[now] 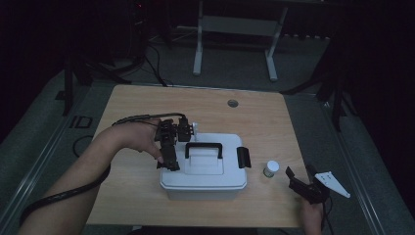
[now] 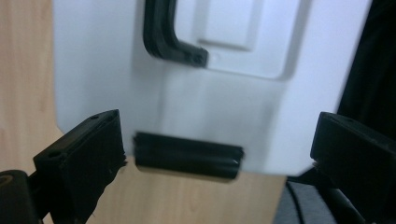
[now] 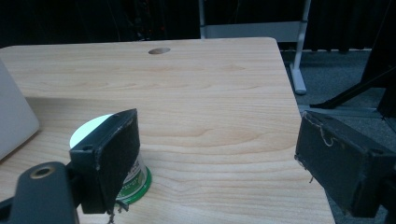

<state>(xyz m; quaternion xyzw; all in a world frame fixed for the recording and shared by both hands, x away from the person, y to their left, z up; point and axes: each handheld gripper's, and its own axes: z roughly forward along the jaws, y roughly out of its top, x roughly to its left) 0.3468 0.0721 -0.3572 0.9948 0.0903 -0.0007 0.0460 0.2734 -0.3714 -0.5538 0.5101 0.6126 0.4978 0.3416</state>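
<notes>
A white plastic box (image 1: 203, 178) with a black carry handle (image 1: 203, 146) stands in the middle of the wooden table. My left gripper (image 1: 168, 164) hovers over the box's left end, open. In the left gripper view the black side latch (image 2: 187, 156) lies between the spread jaws of that gripper (image 2: 217, 161), below the handle (image 2: 163, 39). A small jar (image 1: 270, 168) with a white lid stands right of the box. My right gripper (image 1: 300, 173) is open just right of it. In the right gripper view the jar (image 3: 91, 130) sits partly behind the left jaw of this gripper (image 3: 224, 163).
Another black latch (image 1: 243, 156) sticks out on the box's right end. A cable hole (image 1: 232, 103) sits near the table's far edge (image 1: 195, 88). The box's corner (image 3: 14, 121) shows at the left of the right gripper view. White desk legs (image 1: 197, 54) stand on the floor beyond.
</notes>
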